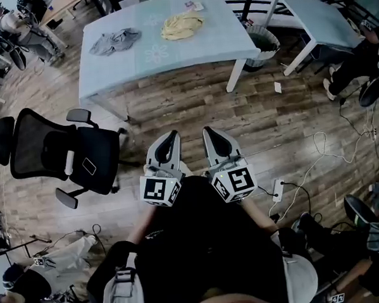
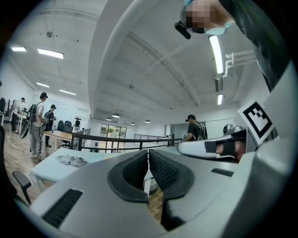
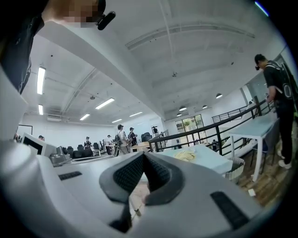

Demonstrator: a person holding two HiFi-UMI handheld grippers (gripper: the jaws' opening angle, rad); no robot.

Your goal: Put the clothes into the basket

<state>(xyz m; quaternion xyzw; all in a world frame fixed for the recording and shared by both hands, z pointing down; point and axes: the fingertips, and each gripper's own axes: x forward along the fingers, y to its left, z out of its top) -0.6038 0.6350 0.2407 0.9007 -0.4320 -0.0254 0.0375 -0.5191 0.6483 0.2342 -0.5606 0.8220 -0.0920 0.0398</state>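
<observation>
A grey garment (image 1: 114,41) and a yellow garment (image 1: 181,24) lie on the pale blue table (image 1: 190,52) far ahead of me. A round basket (image 1: 260,46) stands on the floor at the table's right end. My left gripper (image 1: 172,134) and right gripper (image 1: 209,130) are held side by side, level, over the wooden floor, well short of the table. Both are shut with nothing between the jaws. The left gripper view shows its shut jaws and the grey garment (image 2: 72,161) beyond. In the right gripper view the yellow garment (image 3: 188,155) and the basket (image 3: 235,166) lie past shut jaws.
A black office chair (image 1: 69,154) stands on the left between me and the table. A second pale table (image 1: 322,20) is at the back right. Cables (image 1: 319,144) and a power strip (image 1: 278,189) lie on the floor to the right. People stand and sit around the room.
</observation>
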